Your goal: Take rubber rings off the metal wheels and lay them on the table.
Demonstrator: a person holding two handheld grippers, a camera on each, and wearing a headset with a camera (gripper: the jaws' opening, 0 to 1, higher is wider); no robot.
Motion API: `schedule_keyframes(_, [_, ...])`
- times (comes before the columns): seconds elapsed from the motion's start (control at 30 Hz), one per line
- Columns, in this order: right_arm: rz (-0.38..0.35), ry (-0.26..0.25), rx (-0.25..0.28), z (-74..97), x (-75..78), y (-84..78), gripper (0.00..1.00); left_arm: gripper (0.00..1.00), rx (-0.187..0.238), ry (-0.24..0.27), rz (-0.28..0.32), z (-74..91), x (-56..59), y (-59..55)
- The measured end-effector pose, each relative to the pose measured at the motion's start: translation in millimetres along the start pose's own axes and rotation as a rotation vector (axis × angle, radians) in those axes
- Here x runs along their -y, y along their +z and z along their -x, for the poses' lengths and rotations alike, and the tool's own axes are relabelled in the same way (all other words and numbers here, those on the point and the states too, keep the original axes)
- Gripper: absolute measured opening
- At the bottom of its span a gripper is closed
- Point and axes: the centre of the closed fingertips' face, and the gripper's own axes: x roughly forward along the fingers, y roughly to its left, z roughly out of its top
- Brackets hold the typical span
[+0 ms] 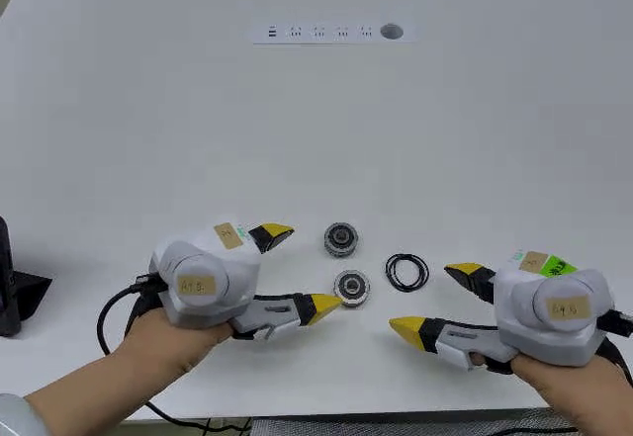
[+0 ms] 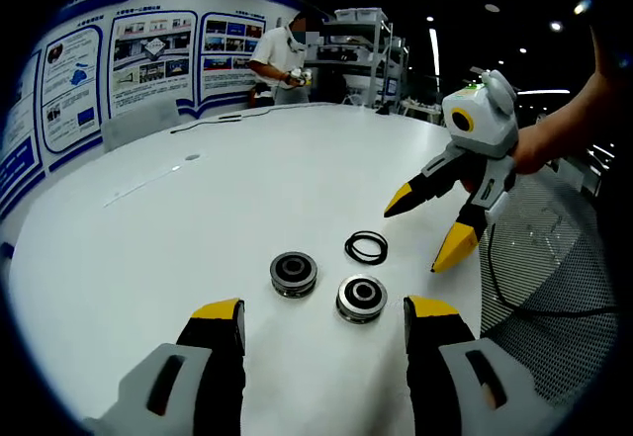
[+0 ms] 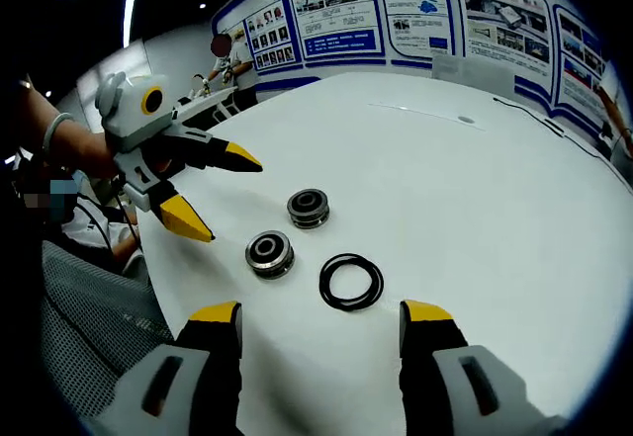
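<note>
left hand-held gripper (image 1: 307, 266) and right hand-held gripper (image 1: 428, 298) hovering spread, empty | darker wheel (image 1: 340, 239) probably heavy, rolling easily, needing bracing | its rubber looking light, stretchy, best pinched at the outer rim

**Handheld rig and hands: appearance**

- Left gripper (image 1: 307, 266): rounded pale-grey shell. The fingers go from grey to black and end in pointed yellow fingertips (image 1: 326, 305).
- Two tan labels (image 1: 196, 285) on the shell; the handwriting is too small to read.
- Left cable (image 1: 107, 319): black, looping off the shell's left side.
- Right gripper (image 1: 427, 298): same grey shell with black-and-yellow points. It carries tan labels of its own and a bright green sticker (image 1: 557, 267) on top.
- Right cable (image 2: 490, 268): black and thin.
- In each gripper view, that gripper's own fingers are grey, each with a dark oblong slot.
- Left hand (image 1: 173, 342) and right hand (image 1: 569, 382): no gloves.
- Pale band (image 3: 54, 131) around the left wrist.
</note>
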Motion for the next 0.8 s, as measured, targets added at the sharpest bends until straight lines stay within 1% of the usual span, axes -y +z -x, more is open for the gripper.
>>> schedule_keyframes(0.03, [0.013,0.001,0.014,1.5,-0.1,0.8,0.67,0.68,0.003,-0.009,0.001,2.3,2.5,-0.2])
schedule_keyframes(0.1, [0.021,0.003,0.022,3.8,-1.1,0.5,0.71,0.70,0.009,-0.017,-0.001,5.9,4.7,-0.2])
schedule_keyframes(0.13, [0.028,0.007,0.033,5.4,-1.4,0.9,0.73,0.71,0.015,-0.018,0.009,9.1,5.0,-0.1])
schedule_keyframes(0.2, [0.027,0.012,0.049,7.1,-0.9,0.7,0.75,0.73,0.038,-0.018,0.046,12.9,5.3,0.9])
schedule_keyframes(0.33, [0.034,0.032,0.081,10.8,-0.7,-1.0,0.77,0.78,0.057,-0.018,0.065,21.8,5.2,-1.0])
schedule_keyframes(0.37, [0.040,0.036,0.085,11.2,-0.1,-1.5,0.78,0.80,0.060,-0.018,0.069,23.0,5.4,-1.1])
schedule_keyframes(0.43, [0.062,0.040,0.115,13.4,1.7,0.3,0.82,0.83,0.073,-0.014,0.073,26.0,5.5,-0.3])
schedule_keyframes(0.5, [0.058,0.050,0.112,15.5,3.8,-2.0,0.87,0.86,0.068,-0.013,0.078,26.7,6.2,-1.1])
schedule_keyframes(0.6, [0.069,0.067,0.101,17.9,4.6,-5.9,0.90,0.88,0.071,-0.013,0.088,28.7,7.8,-2.1])
schedule_keyframes(0.63, [0.084,0.074,0.095,19.4,4.3,-7.6,0.91,0.89,0.072,-0.016,0.086,29.6,9.8,-2.5])
schedule_keyframes(0.67, [0.099,0.079,0.100,20.6,3.8,-7.4,0.91,0.91,0.072,-0.020,0.084,30.0,11.6,-2.8])
schedule_keyframes(0.7, [0.113,0.091,0.116,22.5,1.6,-5.7,0.93,0.92,0.072,-0.029,0.075,30.8,15.3,-3.8])
schedule_keyframes(0.8, [0.144,0.115,0.123,25.0,-2.8,-6.8,0.96,0.95,0.069,-0.037,0.053,32.8,19.1,-8.7])
